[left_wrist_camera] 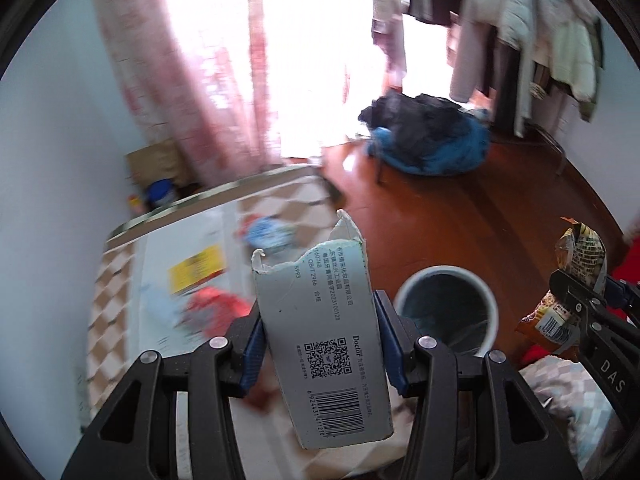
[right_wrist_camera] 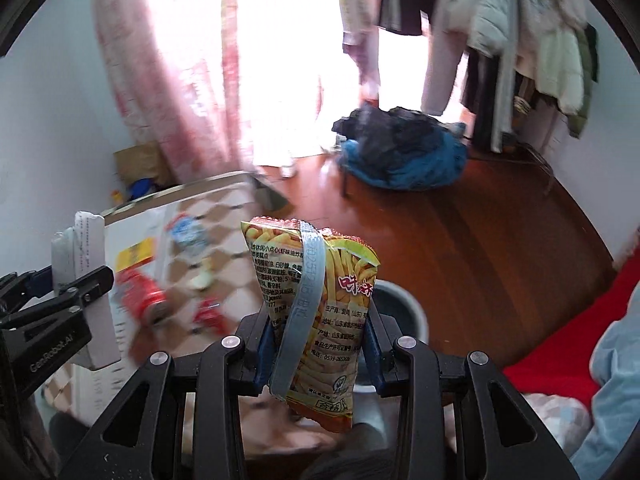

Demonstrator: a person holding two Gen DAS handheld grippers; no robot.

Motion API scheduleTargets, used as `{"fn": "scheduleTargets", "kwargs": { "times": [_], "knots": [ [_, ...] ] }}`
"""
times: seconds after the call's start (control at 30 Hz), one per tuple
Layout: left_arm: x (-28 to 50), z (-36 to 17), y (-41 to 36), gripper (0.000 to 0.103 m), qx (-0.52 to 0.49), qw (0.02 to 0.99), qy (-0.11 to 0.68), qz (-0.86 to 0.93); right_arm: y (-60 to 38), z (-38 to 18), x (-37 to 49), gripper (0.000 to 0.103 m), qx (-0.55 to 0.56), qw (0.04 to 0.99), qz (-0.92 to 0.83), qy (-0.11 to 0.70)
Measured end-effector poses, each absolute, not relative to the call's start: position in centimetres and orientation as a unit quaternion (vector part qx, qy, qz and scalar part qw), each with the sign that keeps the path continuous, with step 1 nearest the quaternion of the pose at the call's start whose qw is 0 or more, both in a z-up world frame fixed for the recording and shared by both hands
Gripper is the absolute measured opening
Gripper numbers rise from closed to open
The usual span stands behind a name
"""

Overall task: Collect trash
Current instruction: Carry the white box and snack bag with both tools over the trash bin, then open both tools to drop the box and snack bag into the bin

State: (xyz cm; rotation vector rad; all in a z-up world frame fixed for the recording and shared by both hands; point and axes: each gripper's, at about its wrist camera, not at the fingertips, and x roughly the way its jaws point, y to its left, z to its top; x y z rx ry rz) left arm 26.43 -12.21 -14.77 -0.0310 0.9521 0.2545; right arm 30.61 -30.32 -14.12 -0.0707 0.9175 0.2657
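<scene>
My left gripper (left_wrist_camera: 320, 344) is shut on a torn grey cardboard box (left_wrist_camera: 324, 328) with a barcode and QR code, held upright. My right gripper (right_wrist_camera: 318, 344) is shut on a yellow-orange snack bag (right_wrist_camera: 324, 312). A round grey bin (left_wrist_camera: 450, 312) stands on the wooden floor just right of the box; in the right wrist view the bin (right_wrist_camera: 400, 308) shows behind the bag. The right gripper with the bag (left_wrist_camera: 576, 296) shows at the right of the left wrist view. The left gripper with the box (right_wrist_camera: 80, 276) shows at the left of the right wrist view.
A checkered table (right_wrist_camera: 224, 208) at the left carries a red can (right_wrist_camera: 140, 296), a blue-white wrapper (right_wrist_camera: 186, 232), a yellow-labelled packet (right_wrist_camera: 134, 256) and other litter. A dark and blue clothes heap (right_wrist_camera: 404, 152) lies on the floor. Clothes hang at the back right. A red cloth (right_wrist_camera: 568, 340) lies at the right.
</scene>
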Motion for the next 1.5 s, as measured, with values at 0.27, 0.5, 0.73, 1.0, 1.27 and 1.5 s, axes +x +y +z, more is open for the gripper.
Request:
{"fn": "scheduleTargets", "kwargs": {
  "times": [0.27,0.5,0.73,1.0,1.27,1.5],
  "knots": [
    [36.5,-21.5,-18.8,0.046,-0.002,0.862,0.504,0.052,-38.4,-23.0,40.1,0.039,0.032,0.835,0.102,0.539],
    [42.1,-28.8,-21.5,0.047,0.001,0.828,0.560,0.009,-40.1,-33.2,45.1,0.039,0.061,0.773,0.101,0.624],
    [44.0,-33.7,-22.7,0.048,-0.001,0.801,0.598,-0.005,-40.7,-40.7,47.1,0.039,0.067,0.735,0.091,0.668],
    [44.1,-35.0,-22.7,0.083,-0.025,0.785,0.619,-0.002,-42.0,-43.9,47.9,0.067,0.088,0.720,0.080,0.683],
    [43.1,-33.4,-22.0,0.091,-0.025,0.791,0.612,0.017,-42.3,-41.7,47.2,0.103,0.082,0.730,0.067,0.676],
    [41.4,-31.1,-21.4,0.097,-0.017,0.800,0.599,0.036,-42.5,-37.3,45.4,0.103,0.042,0.756,0.046,0.652]
  ]
}}
